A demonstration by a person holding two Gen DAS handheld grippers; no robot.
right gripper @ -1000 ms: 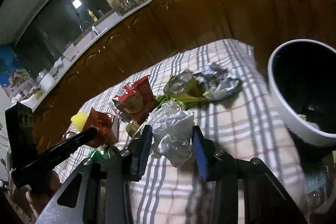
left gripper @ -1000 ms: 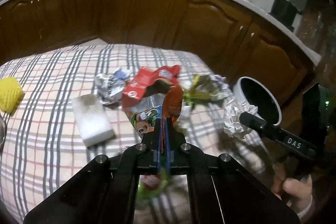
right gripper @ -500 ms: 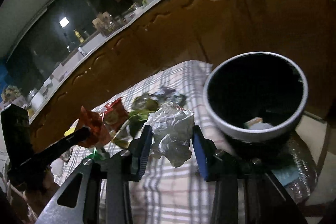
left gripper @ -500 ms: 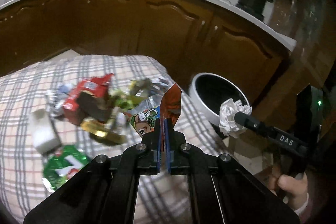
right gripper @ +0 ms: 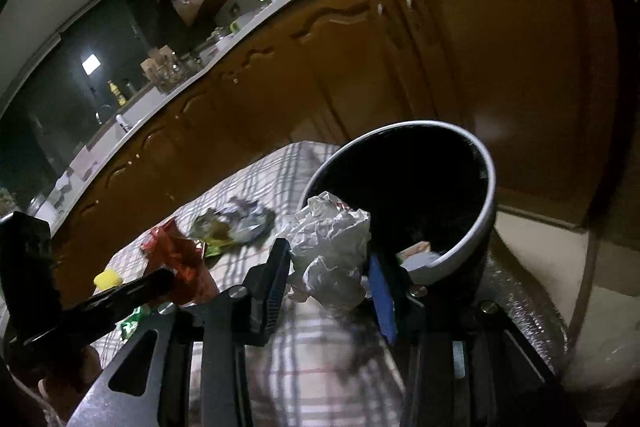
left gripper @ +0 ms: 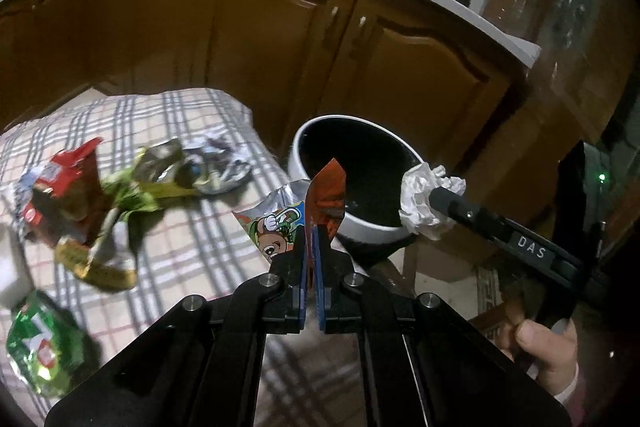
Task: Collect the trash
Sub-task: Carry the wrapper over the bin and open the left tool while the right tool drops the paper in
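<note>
Right gripper (right gripper: 328,263) and left gripper (left gripper: 313,259), each loaded, at the bin's near rim.

The right gripper's jaws are partly closed, clamping a crumpled foil ball (right gripper: 332,247) held level against the near rim of the round bin (right gripper: 490,195), probably so that it falls inside once let go. The left gripper, jaws pressed nearly together, pinches a snack wrapper (left gripper: 324,199) upright by its lower edge, just short of the same rim, likely waiting its turn. Farther left, more wrappers (left gripper: 120,195) lie loose on the checked tablecloth (left gripper: 188,243), uncollected. Beyond stand brown kitchen cabinets (right gripper: 460,47).
</note>
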